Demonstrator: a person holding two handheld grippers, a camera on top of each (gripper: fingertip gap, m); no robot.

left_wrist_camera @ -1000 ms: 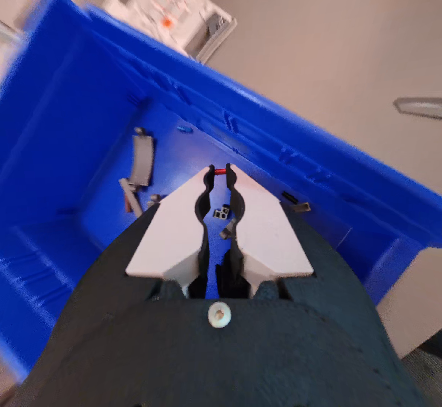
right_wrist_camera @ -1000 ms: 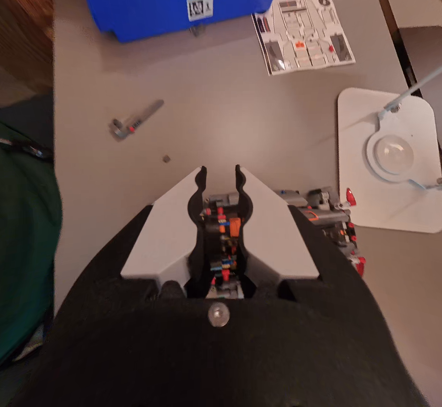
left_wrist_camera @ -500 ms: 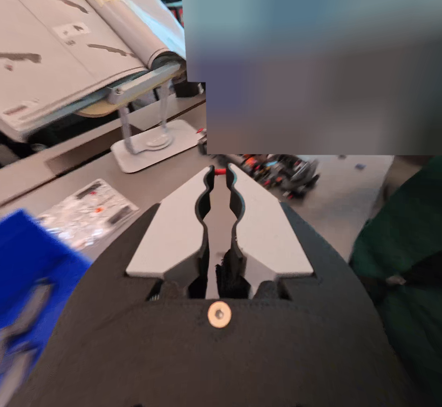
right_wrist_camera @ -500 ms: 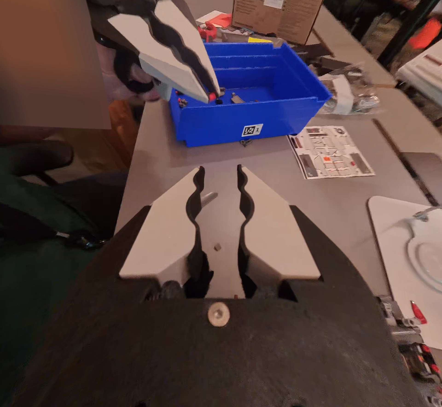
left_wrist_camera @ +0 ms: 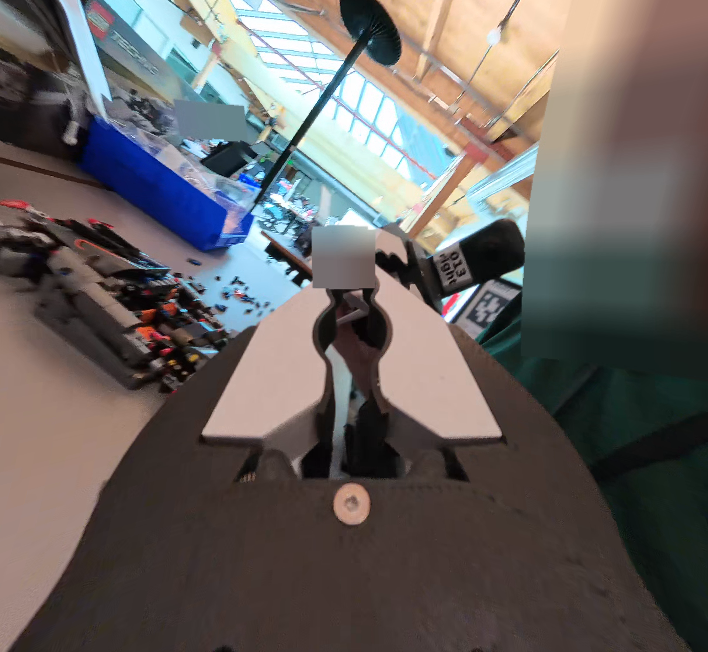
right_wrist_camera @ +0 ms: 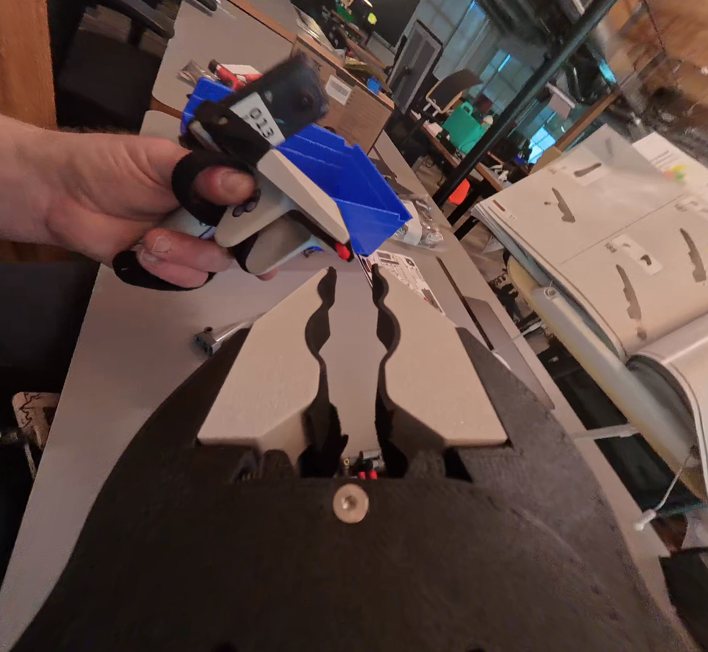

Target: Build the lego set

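My left gripper (left_wrist_camera: 350, 290) is shut; a blurred patch hides its tips in its own view. In the right wrist view a hand holds it (right_wrist_camera: 299, 208) in the air, with a small red lego piece (right_wrist_camera: 343, 250) pinched at its tips. My right gripper (right_wrist_camera: 353, 277) is open and empty, just below and right of that red piece, and also shows in the left wrist view (left_wrist_camera: 406, 265). The part-built grey, black and orange lego model (left_wrist_camera: 115, 311) lies on the table to the left.
A blue parts bin (right_wrist_camera: 344, 189) stands on the grey table (right_wrist_camera: 145, 327) behind the left gripper. A sticker sheet (right_wrist_camera: 398, 269) and a grey lego beam (right_wrist_camera: 214, 338) lie on the table. An open instruction book (right_wrist_camera: 613, 219) rests on a stand at right. Small loose pieces (left_wrist_camera: 237, 292) lie beyond the model. My left and right fingertips are right by each other.
My left gripper rose out of the blue bin with the red piece and swung toward my right gripper. My right gripper lifted off the model and tilted up to face it.
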